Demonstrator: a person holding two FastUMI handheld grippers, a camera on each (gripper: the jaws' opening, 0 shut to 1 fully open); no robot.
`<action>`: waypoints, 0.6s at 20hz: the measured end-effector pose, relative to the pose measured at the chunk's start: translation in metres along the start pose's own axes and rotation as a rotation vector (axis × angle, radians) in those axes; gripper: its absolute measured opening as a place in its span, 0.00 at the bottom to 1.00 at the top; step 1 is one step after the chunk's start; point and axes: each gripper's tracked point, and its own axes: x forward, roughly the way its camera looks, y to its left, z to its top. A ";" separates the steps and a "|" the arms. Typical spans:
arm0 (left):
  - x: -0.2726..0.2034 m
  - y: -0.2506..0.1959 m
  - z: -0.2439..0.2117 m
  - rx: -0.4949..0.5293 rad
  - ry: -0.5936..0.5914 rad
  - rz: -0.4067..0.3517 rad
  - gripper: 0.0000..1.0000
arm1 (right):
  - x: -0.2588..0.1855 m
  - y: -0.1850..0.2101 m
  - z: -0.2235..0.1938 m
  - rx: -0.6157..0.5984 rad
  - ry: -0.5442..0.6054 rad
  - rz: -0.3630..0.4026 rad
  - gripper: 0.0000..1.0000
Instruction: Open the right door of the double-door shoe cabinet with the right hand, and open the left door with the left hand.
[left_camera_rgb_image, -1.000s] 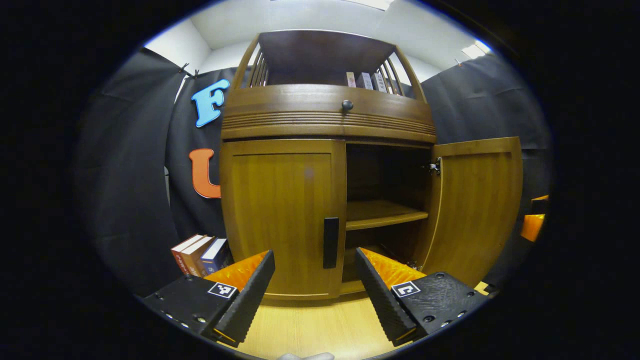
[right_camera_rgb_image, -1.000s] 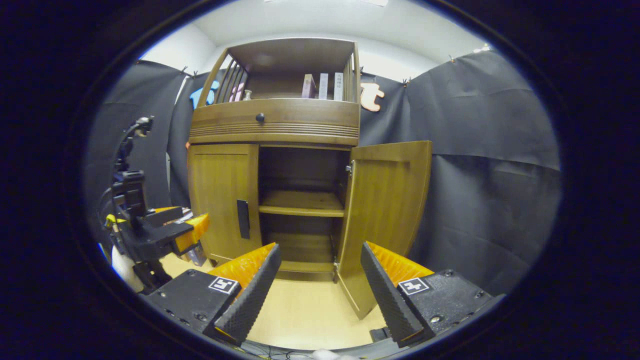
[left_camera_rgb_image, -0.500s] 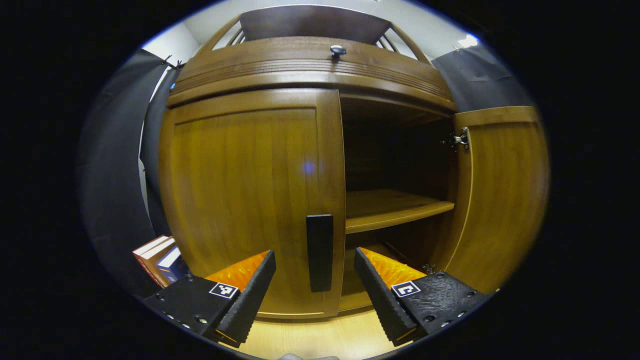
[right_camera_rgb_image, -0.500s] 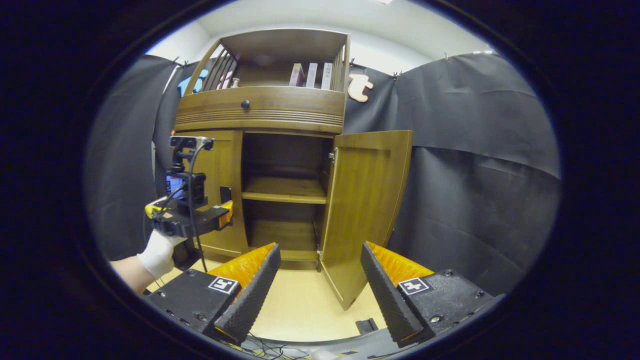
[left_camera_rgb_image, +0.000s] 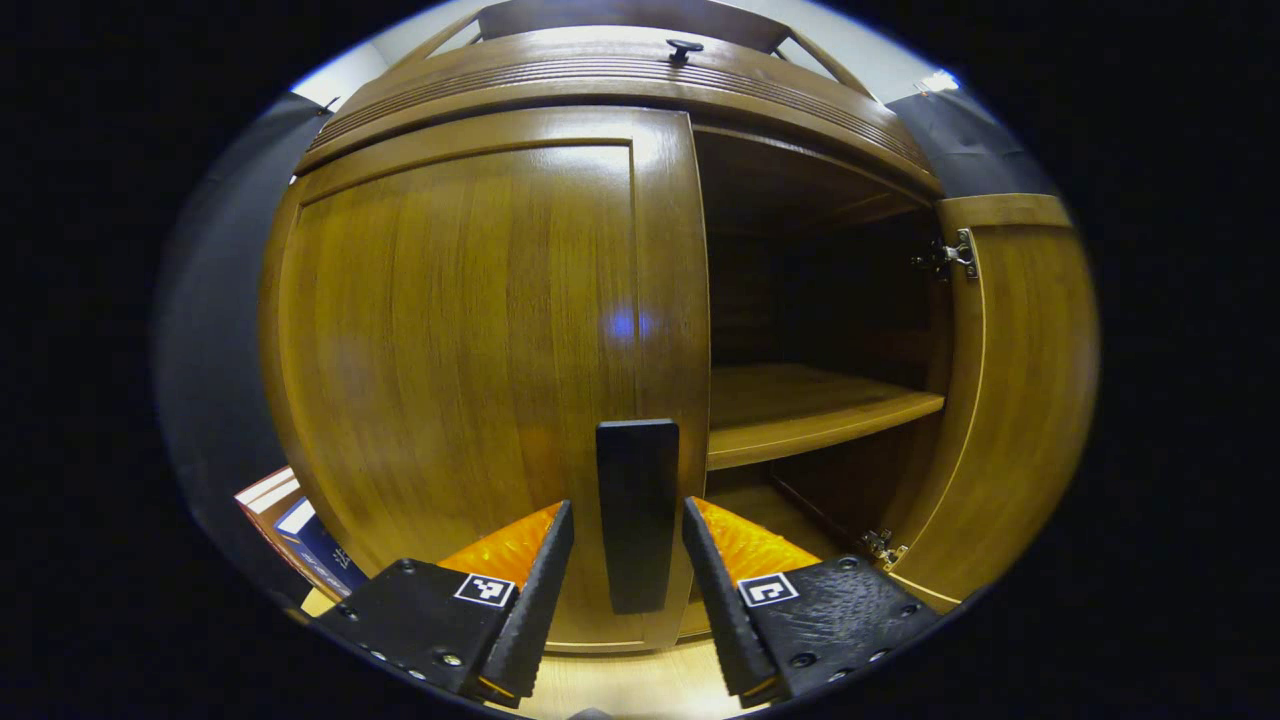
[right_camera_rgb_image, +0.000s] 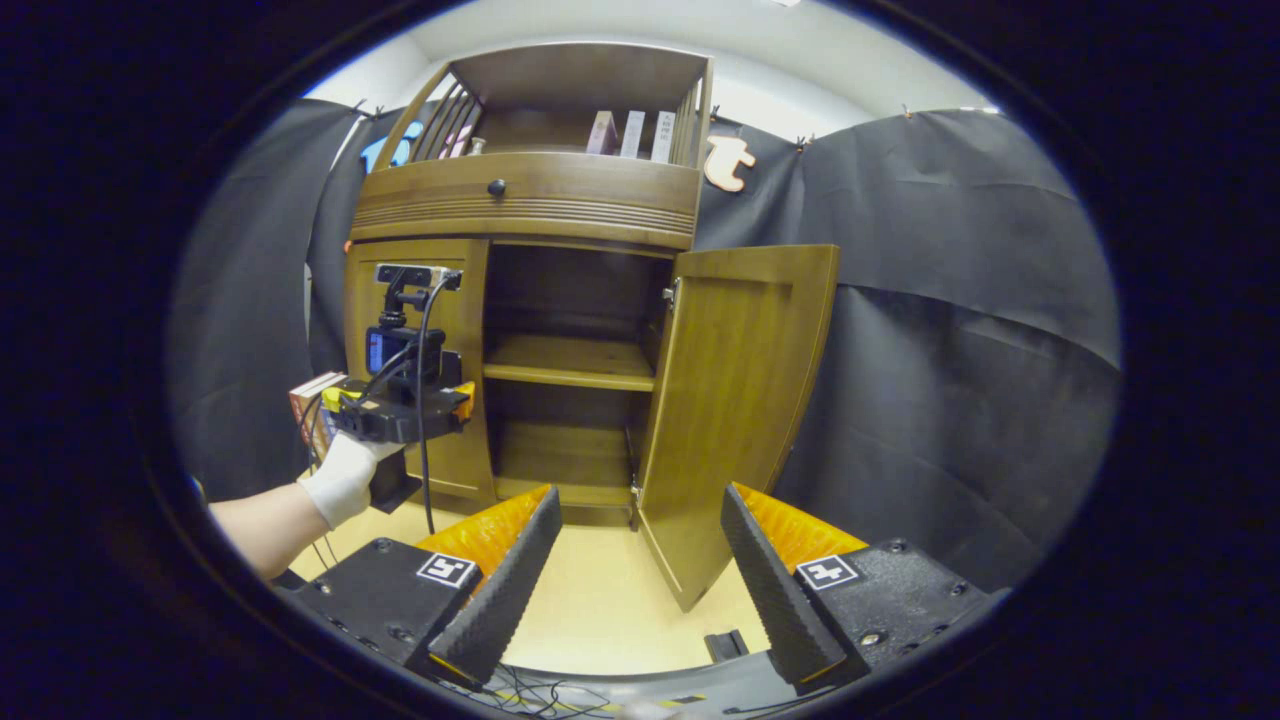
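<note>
The brown wooden double-door shoe cabinet (right_camera_rgb_image: 560, 300) stands against the black cloth wall on a pale wooden floor (right_camera_rgb_image: 610, 610).

Right wooden door (right_camera_rgb_image: 735, 400): swung fully outward, exposing a wooden inner shelf (right_camera_rgb_image: 570, 365).

Left wooden door (left_camera_rgb_image: 470, 360): closed. Its black vertical bar handle (left_camera_rgb_image: 636, 515) sits near the inner edge.

Left gripper (left_camera_rgb_image: 620, 600): positioned directly at the handle, one finger on each side. The jaws are parted, and a narrow gap shows between each finger and the handle, so no grasp is made. In the right gripper view, the left gripper (right_camera_rgb_image: 445, 405) is held by a white-gloved hand (right_camera_rgb_image: 345, 480) against the left door.

Right gripper (right_camera_rgb_image: 635, 575): released, jaws wide apart, holding nothing, well apart from the cabinet above the floor.

Several books (left_camera_rgb_image: 290, 515) stand beside the cabinet's left side.
</note>
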 end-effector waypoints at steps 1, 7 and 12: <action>0.002 0.000 -0.002 -0.008 0.016 0.004 0.64 | 0.000 0.001 -0.001 -0.001 0.003 0.002 1.00; 0.005 -0.003 -0.002 -0.009 0.015 0.013 0.52 | -0.006 -0.003 -0.002 0.002 0.003 0.005 1.00; -0.001 -0.004 -0.002 -0.025 -0.004 -0.018 0.32 | -0.015 -0.003 -0.007 -0.003 0.004 0.014 1.00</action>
